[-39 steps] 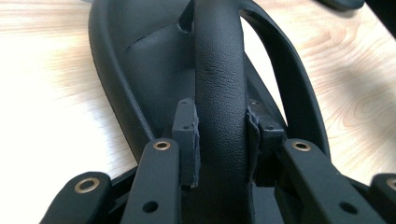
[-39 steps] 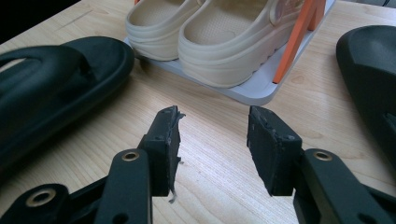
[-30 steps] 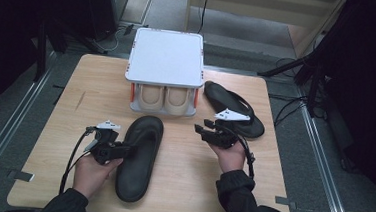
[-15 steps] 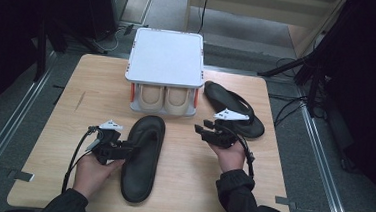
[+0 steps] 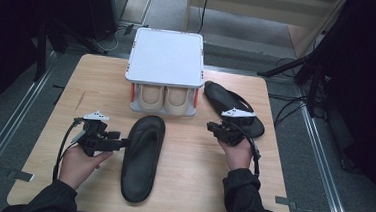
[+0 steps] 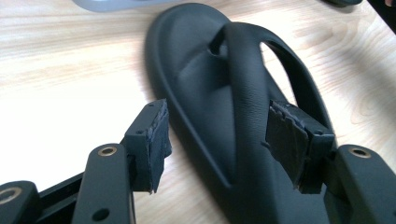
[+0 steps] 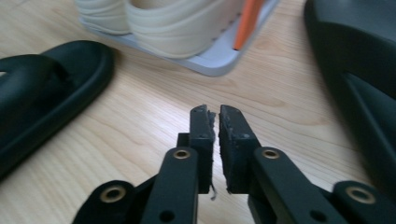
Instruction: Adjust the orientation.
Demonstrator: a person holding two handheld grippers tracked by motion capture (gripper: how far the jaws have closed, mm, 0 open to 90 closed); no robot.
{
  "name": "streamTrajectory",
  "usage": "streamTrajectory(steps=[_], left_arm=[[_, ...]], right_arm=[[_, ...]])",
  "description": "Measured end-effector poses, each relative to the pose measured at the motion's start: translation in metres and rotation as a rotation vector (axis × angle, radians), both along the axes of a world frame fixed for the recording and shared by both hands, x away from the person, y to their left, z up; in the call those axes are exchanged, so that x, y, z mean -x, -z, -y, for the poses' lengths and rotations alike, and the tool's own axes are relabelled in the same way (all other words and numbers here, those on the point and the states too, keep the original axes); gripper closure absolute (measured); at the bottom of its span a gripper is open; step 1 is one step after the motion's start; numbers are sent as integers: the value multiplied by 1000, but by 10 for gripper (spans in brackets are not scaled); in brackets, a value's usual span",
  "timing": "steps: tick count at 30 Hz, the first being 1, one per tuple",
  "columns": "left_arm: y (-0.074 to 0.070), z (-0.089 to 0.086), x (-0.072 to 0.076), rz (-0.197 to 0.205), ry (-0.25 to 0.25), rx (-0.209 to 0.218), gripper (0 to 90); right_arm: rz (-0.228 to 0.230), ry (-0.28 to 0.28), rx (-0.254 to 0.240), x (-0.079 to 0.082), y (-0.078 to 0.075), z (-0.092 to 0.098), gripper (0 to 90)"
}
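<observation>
Left tongs (image 6: 219, 140) have just been opening and now stand wide astride the near sandal's (image 5: 142, 155) edge and strap, pads off it; right tongs (image 7: 215, 140) have just closed to a sliver on nothing, the far sandal (image 5: 233, 109) just beyond them. Closing the left pair from here risks pinching only the strap — the sandal would dangle and swing — or nudging it across the table (image 5: 190, 186).

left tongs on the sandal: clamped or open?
Open. Left tongs have just been opening; the pads stand apart, the sandal edge and strap between them, unpressed.

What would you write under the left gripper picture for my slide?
The left tool stands open around the edge of a black flip-flop lying on the wooden table, pads not touching.
</observation>
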State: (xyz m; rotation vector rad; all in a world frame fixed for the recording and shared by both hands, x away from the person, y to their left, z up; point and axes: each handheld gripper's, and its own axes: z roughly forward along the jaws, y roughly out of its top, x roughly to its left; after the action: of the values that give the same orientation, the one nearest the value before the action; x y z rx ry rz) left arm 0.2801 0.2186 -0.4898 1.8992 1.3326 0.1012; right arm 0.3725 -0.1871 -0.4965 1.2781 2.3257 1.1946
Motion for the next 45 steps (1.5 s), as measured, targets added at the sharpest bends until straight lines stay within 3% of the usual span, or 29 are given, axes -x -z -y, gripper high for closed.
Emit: streamTrajectory(steps=[9,14,16,28,45], left_arm=[[-2,-15,-11,34,9,-7,385],[-4,-21,-15,44,-7,20,385],[-4,-22,-18,46,-3,-2,386],[-3,-33,-27,41,-25,-11,388],[-1,-43,-28,37,-55,-5,389]], right_arm=[[3,80,21,-12,2,26,900],[-4,124,9,-21,6,40,900],[-4,133,11,-24,8,43,900],[-43,168,79,-39,25,46,900],[-65,259,65,-47,24,71,900]])
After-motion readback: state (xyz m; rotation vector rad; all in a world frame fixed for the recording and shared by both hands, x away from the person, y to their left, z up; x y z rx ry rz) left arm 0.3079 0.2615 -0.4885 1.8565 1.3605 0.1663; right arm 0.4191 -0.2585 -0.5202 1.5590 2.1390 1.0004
